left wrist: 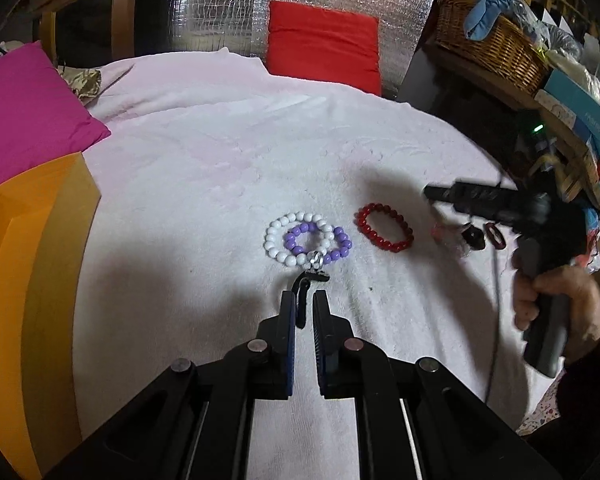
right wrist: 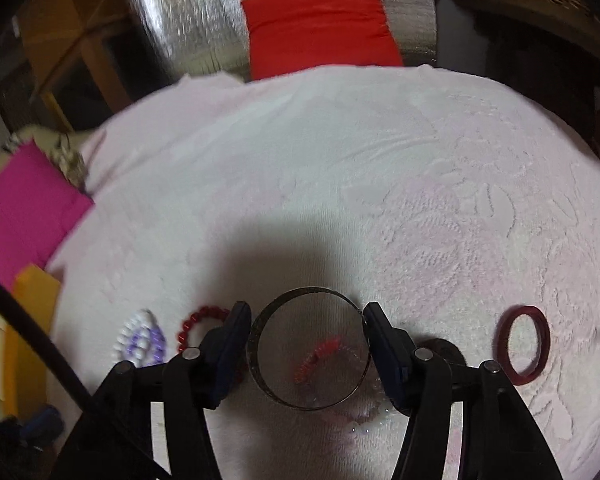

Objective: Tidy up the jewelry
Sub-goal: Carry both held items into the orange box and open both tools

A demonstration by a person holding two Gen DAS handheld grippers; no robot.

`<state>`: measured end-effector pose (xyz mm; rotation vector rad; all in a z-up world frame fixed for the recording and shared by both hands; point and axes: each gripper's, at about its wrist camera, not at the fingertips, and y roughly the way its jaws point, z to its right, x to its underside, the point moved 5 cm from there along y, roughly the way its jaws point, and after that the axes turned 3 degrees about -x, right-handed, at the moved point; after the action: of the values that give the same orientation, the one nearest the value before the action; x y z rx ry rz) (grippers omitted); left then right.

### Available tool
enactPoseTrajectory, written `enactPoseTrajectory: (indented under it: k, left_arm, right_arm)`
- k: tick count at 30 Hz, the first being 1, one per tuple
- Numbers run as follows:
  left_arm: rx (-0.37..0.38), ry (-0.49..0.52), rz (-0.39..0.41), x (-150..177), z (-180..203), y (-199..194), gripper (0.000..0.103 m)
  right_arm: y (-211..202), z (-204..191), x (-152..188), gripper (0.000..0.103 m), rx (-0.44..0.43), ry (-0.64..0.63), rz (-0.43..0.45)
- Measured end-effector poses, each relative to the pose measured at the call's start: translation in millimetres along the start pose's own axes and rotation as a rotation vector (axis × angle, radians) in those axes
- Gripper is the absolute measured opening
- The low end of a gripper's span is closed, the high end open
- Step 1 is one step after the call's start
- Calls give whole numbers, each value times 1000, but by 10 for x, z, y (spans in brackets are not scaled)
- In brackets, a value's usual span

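Note:
On the pale pink blanket (left wrist: 220,160) lie a white bead bracelet (left wrist: 278,240) overlapped by a purple bead bracelet (left wrist: 316,242), and a red bead bracelet (left wrist: 384,227) to their right. My left gripper (left wrist: 303,300) is shut on a black bent piece (left wrist: 302,300), just in front of the bracelets. My right gripper (right wrist: 306,320) is shut on a thin dark metal bangle (right wrist: 308,346) and holds it above a red coiled band (right wrist: 316,356) and a clear bead strand (right wrist: 364,420). A dark red bangle (right wrist: 524,344) lies to its right.
An orange box (left wrist: 32,300) stands at the left by a magenta cushion (left wrist: 28,108). A red cushion (left wrist: 324,44) leans on silver foil at the back. A wicker basket (left wrist: 488,44) and boxes sit at the right. Small dark items (left wrist: 476,236) lie beyond the red bracelet.

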<state>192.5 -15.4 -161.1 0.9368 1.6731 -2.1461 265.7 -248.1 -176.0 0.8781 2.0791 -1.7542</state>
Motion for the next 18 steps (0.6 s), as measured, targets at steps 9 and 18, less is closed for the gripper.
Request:
enactPoseTrajectory:
  k: [9,18]
  left_arm:
    - [-64,15,-55,13,44,419,58]
    - [-59,27,-66,0,72,498,5]
  right_arm:
    - [-335,-47,-55,61,-78,73,111]
    - [-334,-207,-109,61,-124,69,132]
